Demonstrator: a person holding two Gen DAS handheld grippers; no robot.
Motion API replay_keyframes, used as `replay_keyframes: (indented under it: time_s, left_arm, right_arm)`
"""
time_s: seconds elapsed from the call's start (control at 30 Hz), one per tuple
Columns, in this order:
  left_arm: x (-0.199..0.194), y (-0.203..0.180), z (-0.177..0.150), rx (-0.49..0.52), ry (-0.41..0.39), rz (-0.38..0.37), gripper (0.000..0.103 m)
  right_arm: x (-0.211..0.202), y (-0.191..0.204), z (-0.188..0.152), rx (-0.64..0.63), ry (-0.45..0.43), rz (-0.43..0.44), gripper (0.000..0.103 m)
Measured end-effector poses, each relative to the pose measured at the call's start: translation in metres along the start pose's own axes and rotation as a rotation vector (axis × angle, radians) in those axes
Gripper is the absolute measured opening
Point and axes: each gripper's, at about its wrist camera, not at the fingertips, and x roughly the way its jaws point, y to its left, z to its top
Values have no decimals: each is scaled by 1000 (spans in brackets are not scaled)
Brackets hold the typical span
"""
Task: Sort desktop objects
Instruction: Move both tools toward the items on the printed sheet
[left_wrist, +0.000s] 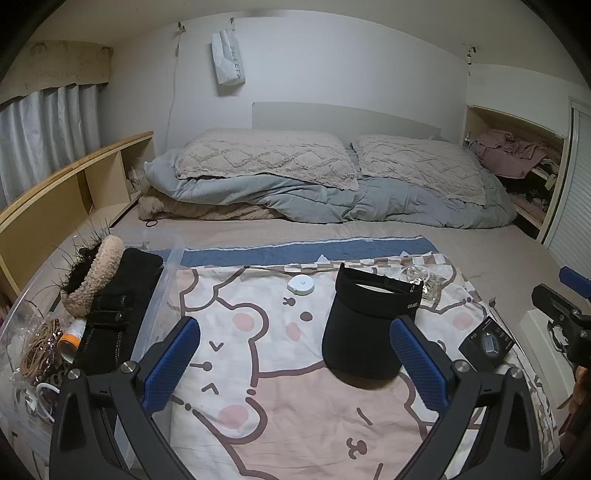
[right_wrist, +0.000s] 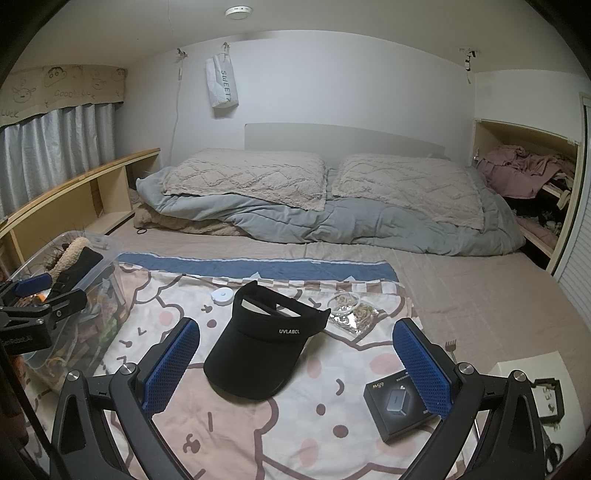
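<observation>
Risk sits with the black sun visor (right_wrist: 264, 349): soft and springy, its curved brim could fold or slide out if pinched by one edge, dragging the cartoon-print cloth (right_wrist: 236, 435) along. It lies mid-cloth on the bed, brim toward the cameras, white "UVLABEL" lettering on the band. Left gripper (left_wrist: 295, 363) and right gripper (right_wrist: 297, 363) both stand wide apart, holding nothing. Near the cloth's right edge lie a black charger box (right_wrist: 400, 408) and a clear bag of rubber bands (right_wrist: 354, 312); a clear storage bin (left_wrist: 162, 291) borders the left edge.
</observation>
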Motion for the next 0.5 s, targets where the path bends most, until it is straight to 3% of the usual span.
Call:
replay_keyframes:
  time_s: [0.5]
  left_arm:
    - [7, -6, 2, -11, -1, -17, 103]
  right_arm:
    - [2, -8, 3, 23, 0, -1, 103]
